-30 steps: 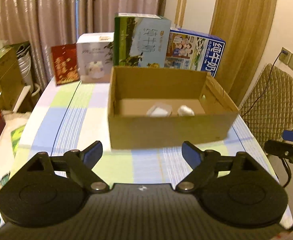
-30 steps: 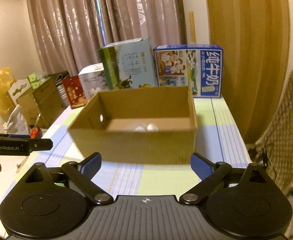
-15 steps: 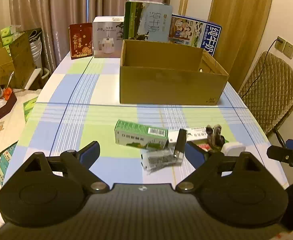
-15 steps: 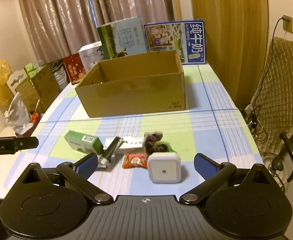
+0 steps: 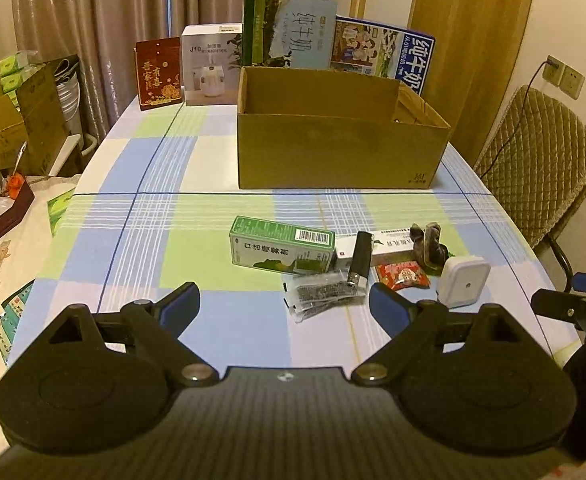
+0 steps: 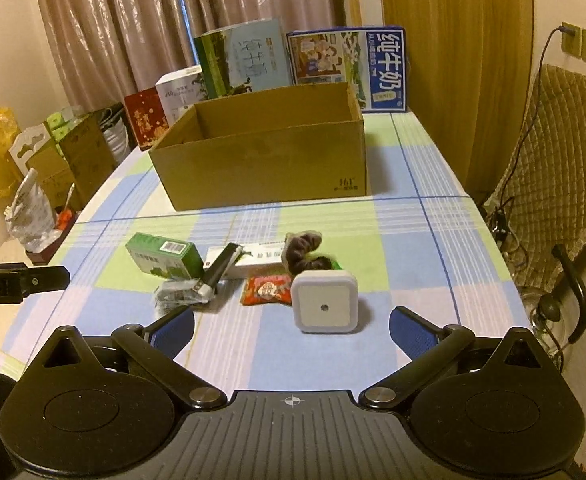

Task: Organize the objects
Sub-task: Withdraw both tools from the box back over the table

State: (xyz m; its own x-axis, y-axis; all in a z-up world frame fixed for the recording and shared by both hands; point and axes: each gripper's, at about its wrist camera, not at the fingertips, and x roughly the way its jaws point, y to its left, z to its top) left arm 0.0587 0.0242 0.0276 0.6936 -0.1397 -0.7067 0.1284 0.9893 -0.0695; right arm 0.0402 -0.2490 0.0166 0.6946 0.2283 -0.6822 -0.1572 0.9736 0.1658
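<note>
An open cardboard box [image 5: 341, 156] [image 6: 265, 160] stands mid-table. In front of it lies a cluster: a green carton [image 5: 281, 250] [image 6: 165, 258], a long white carton [image 5: 389, 246] [image 6: 253, 258], a black lighter [image 5: 360, 260] [image 6: 219, 270], a clear packet [image 5: 321, 296] [image 6: 179, 294], a red sachet [image 5: 403, 274] [image 6: 267, 290], a dark scrunchie [image 5: 429, 242] [image 6: 303, 250] and a white square night light [image 5: 463, 282] [image 6: 325, 306]. My left gripper [image 5: 285, 308] is open just short of the packet. My right gripper [image 6: 291, 328] is open, the night light just ahead between its fingers.
Milk cartons [image 5: 289, 36] [image 6: 349, 68], a white humidifier box [image 5: 211, 64] and a red box [image 5: 159, 72] line the table's far edge. A quilted chair [image 5: 541, 160] [image 6: 561, 152] stands to the right. Boxes and bags [image 5: 21, 120] crowd the floor on the left.
Both grippers have pulled back from over the box toward the table's near edge; the cluster of small items has come into view. Both stay open.
</note>
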